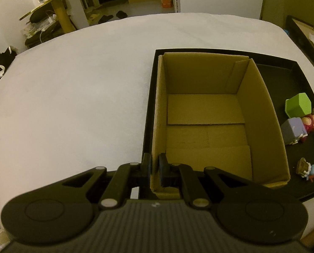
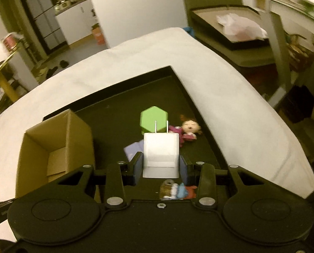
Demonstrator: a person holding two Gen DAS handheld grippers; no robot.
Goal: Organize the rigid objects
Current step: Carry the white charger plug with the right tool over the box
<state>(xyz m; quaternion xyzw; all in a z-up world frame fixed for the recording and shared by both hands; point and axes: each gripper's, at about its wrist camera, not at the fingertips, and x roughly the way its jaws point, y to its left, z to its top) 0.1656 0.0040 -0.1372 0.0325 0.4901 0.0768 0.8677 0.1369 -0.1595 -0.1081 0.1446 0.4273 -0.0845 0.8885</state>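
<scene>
The white plug adapter [image 2: 161,154] sits clamped between the pads of the right tool [image 2: 161,164], raised above the black tray [image 2: 190,97]; its long axis runs toward twelve o'clock in the right wrist view, two metal prongs leading. The open cardboard box [image 2: 51,147], judged the place to drop it, lies at about nine o'clock from the adapter, so the coming move looks like a carry leftward. The left tool [image 1: 154,166] is closed on the box's near left wall, pinching the cardboard, so the right hand is the one free to deliver. A green hexagonal block [image 2: 153,122], a doll [image 2: 188,128], a lilac block [image 2: 133,149] and a small figure [image 2: 173,190] lie in the tray. No brand or writing can be read anywhere.
</scene>
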